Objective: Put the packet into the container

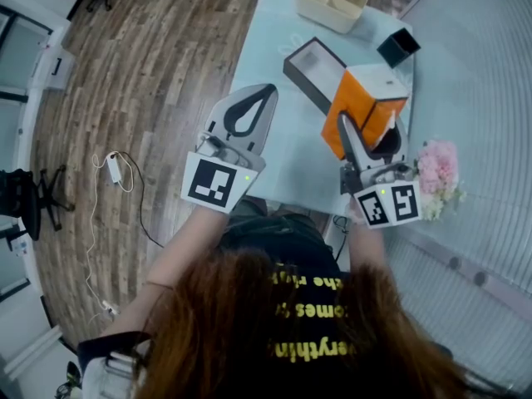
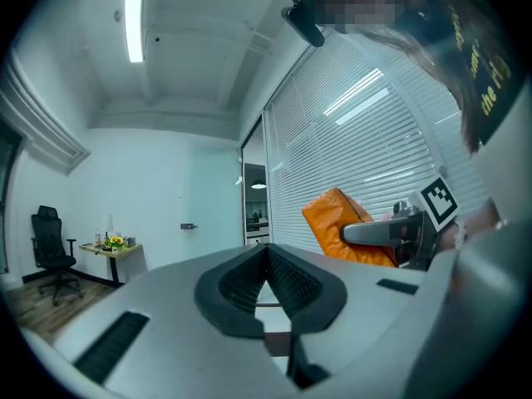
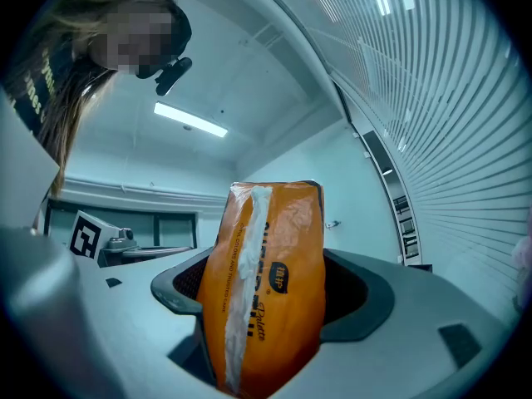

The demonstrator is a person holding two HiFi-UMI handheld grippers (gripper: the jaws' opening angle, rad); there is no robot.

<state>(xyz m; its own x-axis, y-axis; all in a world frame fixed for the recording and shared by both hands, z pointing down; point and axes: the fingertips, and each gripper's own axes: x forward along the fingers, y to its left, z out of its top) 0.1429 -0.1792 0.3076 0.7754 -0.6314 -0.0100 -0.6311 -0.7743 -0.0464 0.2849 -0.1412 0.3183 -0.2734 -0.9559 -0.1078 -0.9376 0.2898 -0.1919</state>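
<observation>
Firmly, right tool (image 1: 371, 138) clamps packet (image 1: 364, 106) beside black box (image 1: 314, 71), container (image 1: 331, 1) beyond.

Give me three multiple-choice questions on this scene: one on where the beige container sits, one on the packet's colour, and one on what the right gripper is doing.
1. Where is the beige container?
A on the far end of the table
B on a shelf
C on a chair

2. What colour is the packet?
A green
B blue
C orange

3. What state is the right gripper in?
A open and empty
B jaws shut on the packet
C holding a cup

Answers:
1 A: the head view shows it at the table's far edge.
2 C: both gripper views show orange wrapping.
3 B: the right gripper view shows the packet clamped between the jaws.
</observation>
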